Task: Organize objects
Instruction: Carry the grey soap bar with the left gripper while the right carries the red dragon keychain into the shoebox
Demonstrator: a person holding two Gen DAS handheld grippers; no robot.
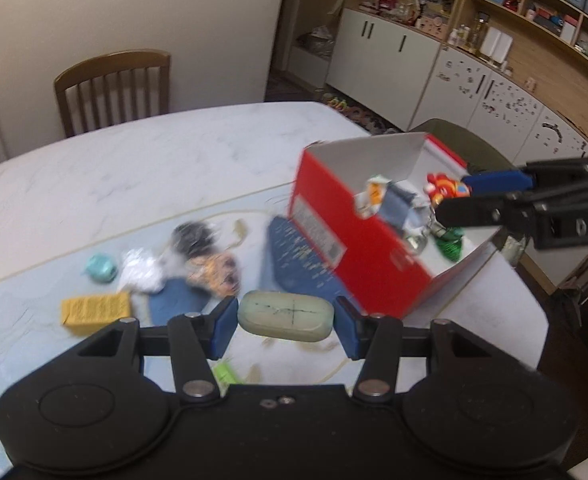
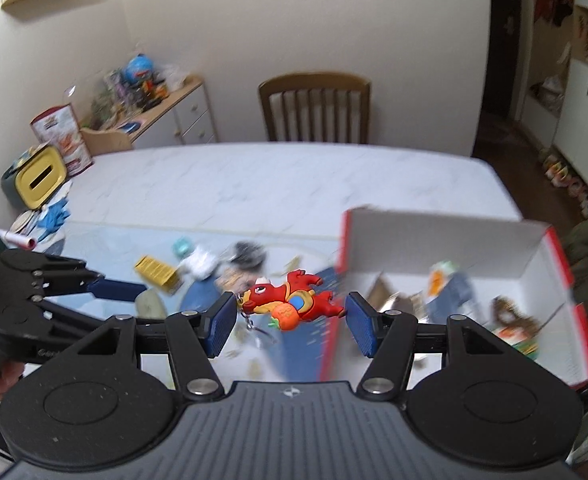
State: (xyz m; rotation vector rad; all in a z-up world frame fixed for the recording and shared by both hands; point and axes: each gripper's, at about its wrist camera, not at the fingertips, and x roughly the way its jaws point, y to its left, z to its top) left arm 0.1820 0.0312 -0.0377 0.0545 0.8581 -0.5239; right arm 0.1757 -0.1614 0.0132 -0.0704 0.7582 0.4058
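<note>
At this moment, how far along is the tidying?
Partway. Several items already lie inside the red box. The right gripper holds a red dragon keychain; the left gripper holds a pale green bar. A yellow packet and other small things remain on the table.

The box [image 1: 357, 256] is red outside and white inside. The toy keychain [image 2: 294, 300] is red, with an orange and blue belly and a small white horn. The soap bar [image 1: 286, 316] is pale green, with thin dark cracks. The small carton [image 1: 96, 312] is yellow, the little ball [image 1: 101, 267] is teal. The table [image 1: 134, 168] is white marble with grey veins. The gripper pads [image 1: 226, 326] are blue on black frames.
</note>
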